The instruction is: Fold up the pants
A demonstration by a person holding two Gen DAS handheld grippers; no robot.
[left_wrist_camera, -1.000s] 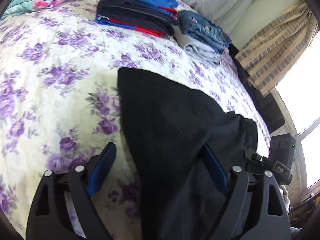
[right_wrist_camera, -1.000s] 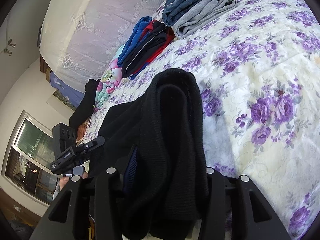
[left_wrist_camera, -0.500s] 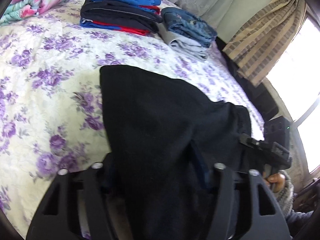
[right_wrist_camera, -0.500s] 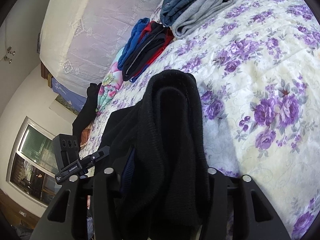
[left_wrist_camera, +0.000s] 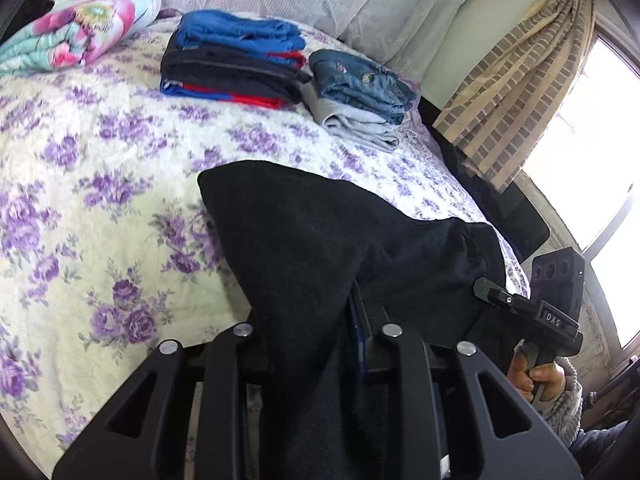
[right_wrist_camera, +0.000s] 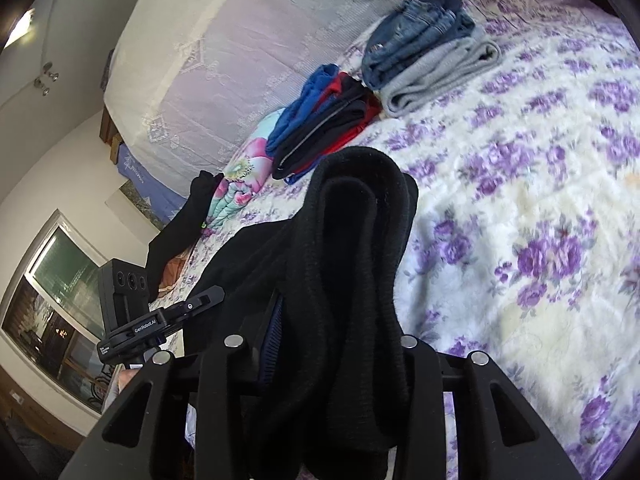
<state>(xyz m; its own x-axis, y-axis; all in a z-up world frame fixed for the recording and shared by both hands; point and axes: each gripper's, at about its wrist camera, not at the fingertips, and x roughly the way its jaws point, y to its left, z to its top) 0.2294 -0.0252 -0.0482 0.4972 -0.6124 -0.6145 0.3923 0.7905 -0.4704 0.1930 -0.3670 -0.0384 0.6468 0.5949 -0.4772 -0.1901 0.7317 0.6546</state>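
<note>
The black pants (left_wrist_camera: 320, 232) lie on the floral bedspread (left_wrist_camera: 100, 184), their near end raised off it. My left gripper (left_wrist_camera: 312, 320) has its jaws closing, with the pants' cloth bunched between them and its pads buried in it. In the right wrist view a thick folded roll of the same pants (right_wrist_camera: 352, 208) sits between the fingers of my right gripper (right_wrist_camera: 336, 320), whose jaws are also closing on it; a blue pad (right_wrist_camera: 272, 336) shows beside the cloth. Each gripper appears in the other's view: the right gripper (left_wrist_camera: 520, 308) held by a hand (left_wrist_camera: 536, 376), the left gripper (right_wrist_camera: 192, 308).
At the far side of the bed stand a folded stack of blue, black and red clothes (left_wrist_camera: 232, 68) and a stack of jeans on grey cloth (left_wrist_camera: 356, 96). A flowered blanket (left_wrist_camera: 76, 28) lies far left. A striped curtain (left_wrist_camera: 512, 92) and window are at the right.
The left gripper's jaws went from wide apart to closed on the pants' edge. Both grippers rose a little, lifting the near end of the pants.
</note>
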